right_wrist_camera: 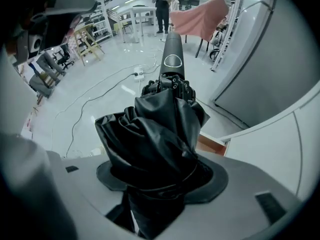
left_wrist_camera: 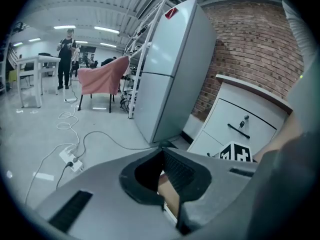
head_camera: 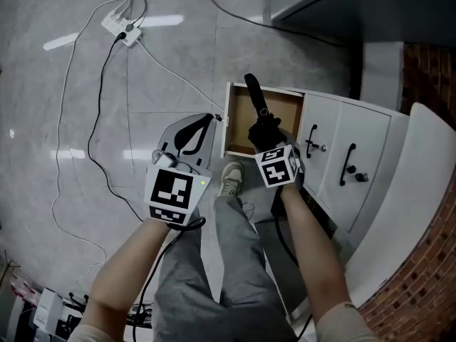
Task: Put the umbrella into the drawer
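A folded black umbrella (head_camera: 262, 123) stands in my right gripper (head_camera: 266, 140), which points steeply down and is shut on its bunched fabric (right_wrist_camera: 160, 129). Its handle (right_wrist_camera: 172, 54) sticks out past the jaws, over the open drawer (head_camera: 239, 123) with a wooden inside in the white cabinet. A corner of that drawer (right_wrist_camera: 210, 143) shows just beyond the umbrella in the right gripper view. My left gripper (head_camera: 211, 117) hangs left of the drawer's edge, its jaws closed tip to tip with nothing between them. In the left gripper view, the left gripper (left_wrist_camera: 162, 146) shows drawer wood (left_wrist_camera: 170, 196) through the gap behind its tips.
White cabinet doors with black handles (head_camera: 349, 164) stand right of the drawer. A grey fridge (left_wrist_camera: 170, 69) and a brick wall lie beyond. A power strip (head_camera: 121, 27) and cables trail over the floor. The person's shoe (head_camera: 229, 179) is beside the drawer.
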The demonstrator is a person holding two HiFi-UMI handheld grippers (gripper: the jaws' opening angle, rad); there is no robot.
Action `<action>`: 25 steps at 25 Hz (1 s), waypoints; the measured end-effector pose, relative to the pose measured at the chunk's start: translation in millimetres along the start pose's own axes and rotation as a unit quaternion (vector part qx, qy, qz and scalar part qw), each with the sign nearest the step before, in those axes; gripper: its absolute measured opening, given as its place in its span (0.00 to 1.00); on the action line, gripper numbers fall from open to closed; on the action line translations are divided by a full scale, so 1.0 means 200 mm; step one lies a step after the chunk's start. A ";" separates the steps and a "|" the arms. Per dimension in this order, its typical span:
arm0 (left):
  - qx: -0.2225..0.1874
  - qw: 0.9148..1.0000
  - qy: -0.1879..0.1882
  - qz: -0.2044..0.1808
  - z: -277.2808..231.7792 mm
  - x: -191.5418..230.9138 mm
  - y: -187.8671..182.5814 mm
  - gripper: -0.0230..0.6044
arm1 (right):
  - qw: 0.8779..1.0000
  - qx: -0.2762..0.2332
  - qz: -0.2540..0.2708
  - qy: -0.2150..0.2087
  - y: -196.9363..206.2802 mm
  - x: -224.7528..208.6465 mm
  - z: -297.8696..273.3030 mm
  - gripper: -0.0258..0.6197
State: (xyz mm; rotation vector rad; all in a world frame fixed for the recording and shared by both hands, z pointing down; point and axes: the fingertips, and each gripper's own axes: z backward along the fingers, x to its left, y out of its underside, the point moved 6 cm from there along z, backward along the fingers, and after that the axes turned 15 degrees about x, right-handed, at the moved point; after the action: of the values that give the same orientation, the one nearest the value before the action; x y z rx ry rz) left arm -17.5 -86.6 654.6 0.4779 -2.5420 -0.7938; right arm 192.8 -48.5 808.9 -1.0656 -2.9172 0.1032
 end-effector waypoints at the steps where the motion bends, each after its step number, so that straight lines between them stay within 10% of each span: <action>1: 0.006 1.000 0.003 0.004 -0.04 0.01 0.02 0.05 | 1.000 0.008 0.005 0.003 0.00 -0.01 -0.06 0.46; 25: 0.079 0.996 0.024 0.022 -0.75 0.13 0.65 0.05 | 0.981 0.182 0.073 0.013 0.08 -0.11 -1.02 0.47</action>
State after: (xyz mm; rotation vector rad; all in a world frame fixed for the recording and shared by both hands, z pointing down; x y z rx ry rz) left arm 9.1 -65.2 851.5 0.4828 -2.5728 -0.5626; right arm 230.8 -40.8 1011.2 -1.1949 -2.6453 0.5943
